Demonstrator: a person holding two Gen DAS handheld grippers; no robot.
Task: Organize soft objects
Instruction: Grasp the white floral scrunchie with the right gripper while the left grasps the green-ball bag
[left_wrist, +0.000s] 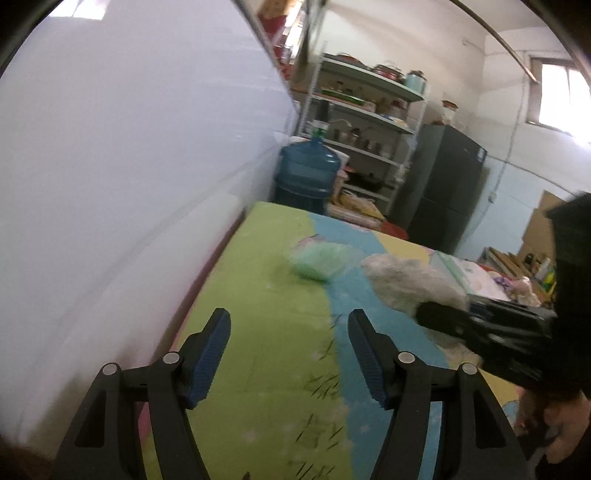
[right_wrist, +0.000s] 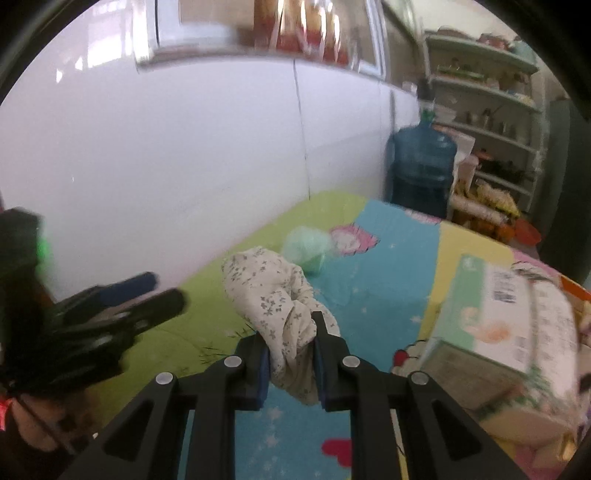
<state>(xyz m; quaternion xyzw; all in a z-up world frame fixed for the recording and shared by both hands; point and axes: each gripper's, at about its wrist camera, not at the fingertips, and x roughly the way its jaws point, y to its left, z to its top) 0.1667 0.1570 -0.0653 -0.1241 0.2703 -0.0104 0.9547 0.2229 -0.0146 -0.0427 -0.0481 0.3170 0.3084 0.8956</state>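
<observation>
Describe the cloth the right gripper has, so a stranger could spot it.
On the colourful bed sheet along the white wall, between the cardboard box and a pale green bundle. The cream floral cloth is the only printed fabric, pinched in the right gripper.

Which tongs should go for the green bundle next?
Left, probably. The left tongs are open and empty, aimed toward the green bundle on the mattress. The right tongs are shut on the floral cloth.
</observation>
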